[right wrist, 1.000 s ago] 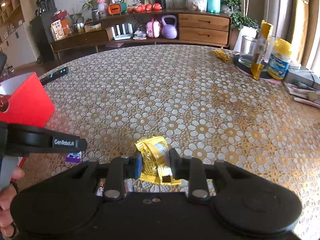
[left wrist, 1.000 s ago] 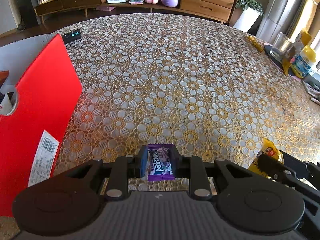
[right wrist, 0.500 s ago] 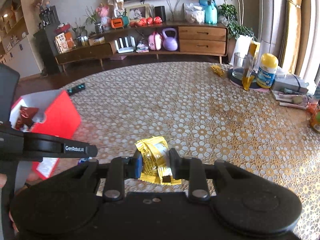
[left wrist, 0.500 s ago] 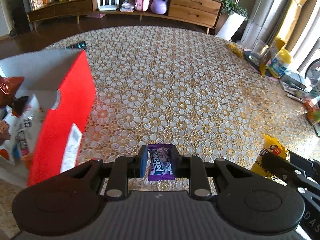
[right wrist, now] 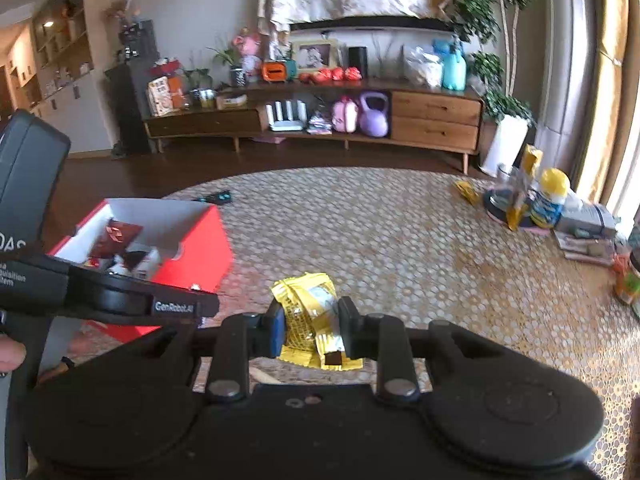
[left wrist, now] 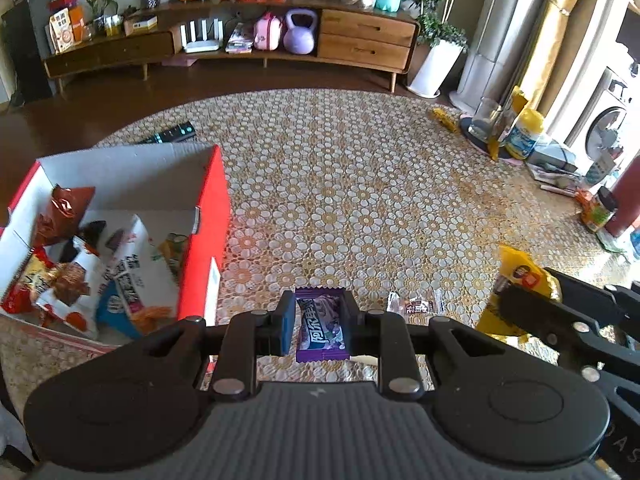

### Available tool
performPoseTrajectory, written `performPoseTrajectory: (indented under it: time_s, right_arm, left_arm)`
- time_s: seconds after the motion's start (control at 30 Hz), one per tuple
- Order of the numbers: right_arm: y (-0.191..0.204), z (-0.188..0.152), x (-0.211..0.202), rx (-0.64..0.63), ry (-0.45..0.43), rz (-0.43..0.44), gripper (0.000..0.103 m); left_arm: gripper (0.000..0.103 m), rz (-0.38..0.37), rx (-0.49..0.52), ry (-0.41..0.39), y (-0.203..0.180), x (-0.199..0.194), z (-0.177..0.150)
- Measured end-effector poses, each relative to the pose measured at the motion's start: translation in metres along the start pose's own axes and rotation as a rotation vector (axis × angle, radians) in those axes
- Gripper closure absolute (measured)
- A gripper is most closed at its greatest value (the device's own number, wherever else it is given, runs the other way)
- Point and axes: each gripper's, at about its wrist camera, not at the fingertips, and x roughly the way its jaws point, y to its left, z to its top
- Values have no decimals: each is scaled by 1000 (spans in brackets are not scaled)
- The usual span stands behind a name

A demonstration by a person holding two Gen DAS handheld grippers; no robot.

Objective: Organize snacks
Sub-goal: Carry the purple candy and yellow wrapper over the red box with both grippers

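My left gripper is shut on a purple snack packet and holds it above the table, just right of the red box. The box is open and holds several snack packets. My right gripper is shut on a yellow snack packet; it shows at the right of the left wrist view. The red box also shows at the left of the right wrist view. A small clear-wrapped candy lies on the tablecloth between the grippers.
The round table has a gold flower-pattern cloth. A remote lies behind the box. A glass, a yellow-lidded bottle and papers stand at the far right edge. A sideboard stands beyond the table.
Both grippers have risen with their packets. The inside of the red box has come into view, and so has the small candy on the cloth.
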Motion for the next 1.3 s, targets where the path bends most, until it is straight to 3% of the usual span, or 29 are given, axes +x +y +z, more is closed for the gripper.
performPoseTrajectory:
  time_s: [0.23, 0.63, 1.3]
  right_arm:
    - [30, 12, -14, -23, -22, 54, 78]
    - [90, 29, 0, -62, -13, 146, 78]
    - [180, 41, 58, -149, 54, 208, 78]
  left_arm:
    - [80, -15, 7, -13, 23, -33, -1]
    - [80, 46, -19, -52, 93, -67, 5]
    - [80, 176, -120, -48, 211, -60, 8]
